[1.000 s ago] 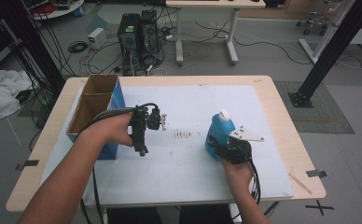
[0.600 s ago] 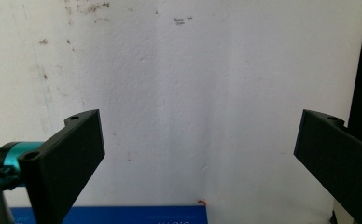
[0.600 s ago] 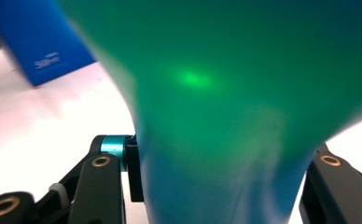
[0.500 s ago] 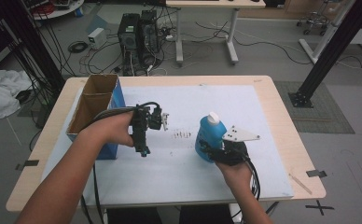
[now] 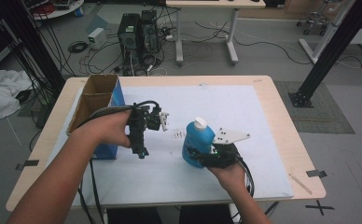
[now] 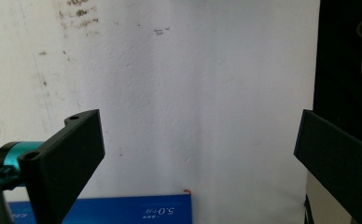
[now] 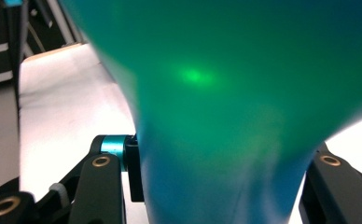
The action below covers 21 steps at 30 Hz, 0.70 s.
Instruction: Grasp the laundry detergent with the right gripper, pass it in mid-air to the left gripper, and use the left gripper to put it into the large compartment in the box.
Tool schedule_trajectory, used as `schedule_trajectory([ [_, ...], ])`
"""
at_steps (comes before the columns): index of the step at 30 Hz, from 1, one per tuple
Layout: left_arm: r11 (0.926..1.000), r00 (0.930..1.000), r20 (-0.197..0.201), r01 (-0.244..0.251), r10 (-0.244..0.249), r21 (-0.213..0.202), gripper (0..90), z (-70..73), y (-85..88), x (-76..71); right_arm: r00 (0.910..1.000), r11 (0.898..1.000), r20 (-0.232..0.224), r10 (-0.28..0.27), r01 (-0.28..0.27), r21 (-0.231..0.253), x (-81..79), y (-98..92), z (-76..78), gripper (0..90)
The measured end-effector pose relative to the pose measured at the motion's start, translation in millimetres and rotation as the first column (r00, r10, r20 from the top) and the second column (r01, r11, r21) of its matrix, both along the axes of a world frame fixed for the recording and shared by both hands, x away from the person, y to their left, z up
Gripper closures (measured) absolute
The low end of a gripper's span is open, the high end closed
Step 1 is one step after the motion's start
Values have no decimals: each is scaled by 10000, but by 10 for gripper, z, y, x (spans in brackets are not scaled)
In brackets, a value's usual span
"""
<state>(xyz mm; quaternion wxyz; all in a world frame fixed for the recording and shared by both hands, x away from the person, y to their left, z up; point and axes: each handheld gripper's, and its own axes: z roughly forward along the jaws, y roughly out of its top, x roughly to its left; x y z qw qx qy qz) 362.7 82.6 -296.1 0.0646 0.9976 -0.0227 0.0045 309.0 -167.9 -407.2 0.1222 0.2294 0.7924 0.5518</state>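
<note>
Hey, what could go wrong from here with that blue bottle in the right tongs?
The right tongs grip the blue bottle low on its body, so it may tip or slip. The left tongs stand open close by, and a clumsy handover might knock it. The cardboard box sits at the table's edge.

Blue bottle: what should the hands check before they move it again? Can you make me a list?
1. Right gripper closed on the blue bottle: ok, its jaws press both sides in the right gripper view.
2. White cap on the bottle: ok.
3. Bottle upright: ok, leaning only a little.
4. Left gripper free: ok, jaws wide open with nothing between them.
5. Cardboard box open at the top: ok.
6. Whether the bottle is lifted off the white sheet: cannot tell.
</note>
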Motion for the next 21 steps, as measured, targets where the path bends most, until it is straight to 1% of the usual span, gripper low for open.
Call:
schedule_trajectory([
  [4,9999,9999,-10,102,-102,18,16,23,-27,-35,9985,9985,48,543,-543,-58,-27,73,-2,458],
  [9,9999,9999,17,136,-136,-5,16,50,-51,-79,9930,9930,55,1181,-1180,-93,-61,169,-8,458],
  [11,9998,9998,21,182,-182,23,16,66,-62,-92,9898,9897,72,1424,-1423,-175,-71,212,-11,458],
  [17,9996,9995,65,294,-294,-11,16,108,-100,-144,9785,9784,50,2061,-2060,-186,-83,325,-15,460],
  [21,9992,9992,105,388,-388,4,16,142,-128,-176,9722,9720,-2,2342,-2341,-223,-78,390,-12,461],
])
